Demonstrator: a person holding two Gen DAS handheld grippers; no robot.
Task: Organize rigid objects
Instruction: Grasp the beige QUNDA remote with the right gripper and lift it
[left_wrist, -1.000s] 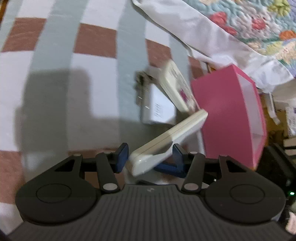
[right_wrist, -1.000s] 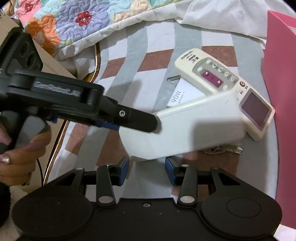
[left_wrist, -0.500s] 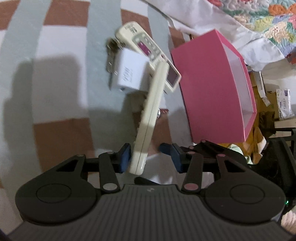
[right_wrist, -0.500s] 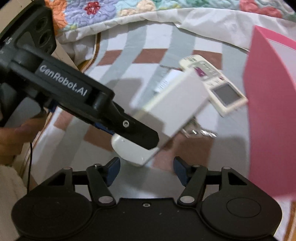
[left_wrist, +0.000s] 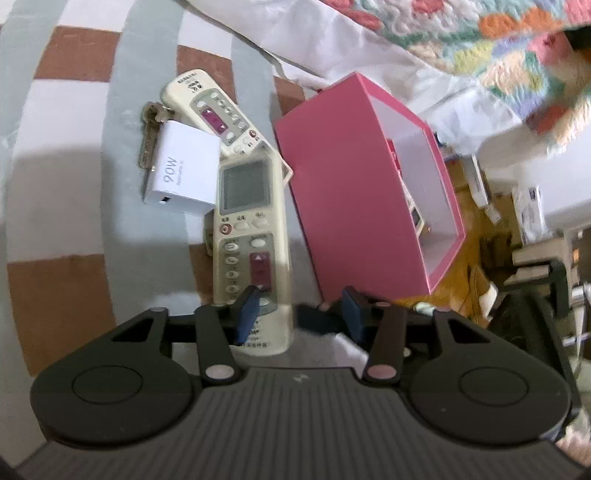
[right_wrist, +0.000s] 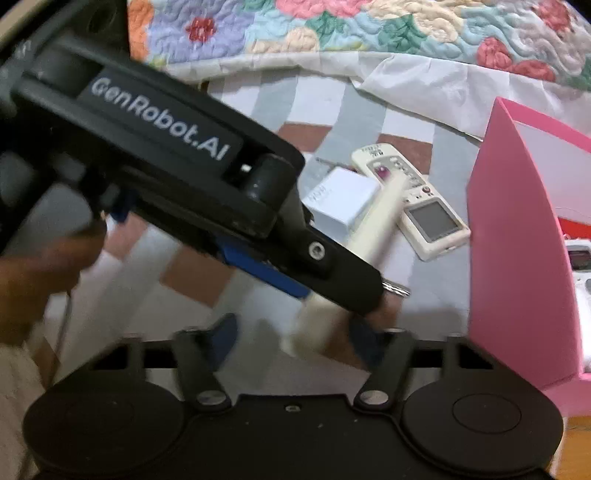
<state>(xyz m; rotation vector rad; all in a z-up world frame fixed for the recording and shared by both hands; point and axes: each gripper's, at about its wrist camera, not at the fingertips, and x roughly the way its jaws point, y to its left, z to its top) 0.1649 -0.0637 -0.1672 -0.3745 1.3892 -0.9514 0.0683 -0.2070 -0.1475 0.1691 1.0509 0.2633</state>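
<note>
A cream remote (left_wrist: 251, 229) with a grey screen is held at a tilt, and my left gripper (left_wrist: 299, 314) is shut on its lower part. Its left pad (left_wrist: 247, 314) lies on the button face. In the right wrist view the same remote (right_wrist: 380, 218) runs under the left gripper's black finger (right_wrist: 332, 273). Its near end sits between the fingers of my right gripper (right_wrist: 295, 341), whose jaws are closing but do not touch it. A second remote (left_wrist: 218, 110), a white 90W charger (left_wrist: 181, 177) and keys (left_wrist: 147, 136) lie on the checked bedspread.
An open pink box (left_wrist: 354, 192) stands to the right of the remotes, with a small white device (right_wrist: 580, 266) inside. A flowered quilt (right_wrist: 369, 29) and a white sheet lie behind. A hand (right_wrist: 37, 266) holds the left gripper. Floor clutter shows past the box.
The held remote has turned from edge-on to button face up in the left wrist view. The right gripper's jaws stand wider than a second ago. Both views have shifted toward the pink box.
</note>
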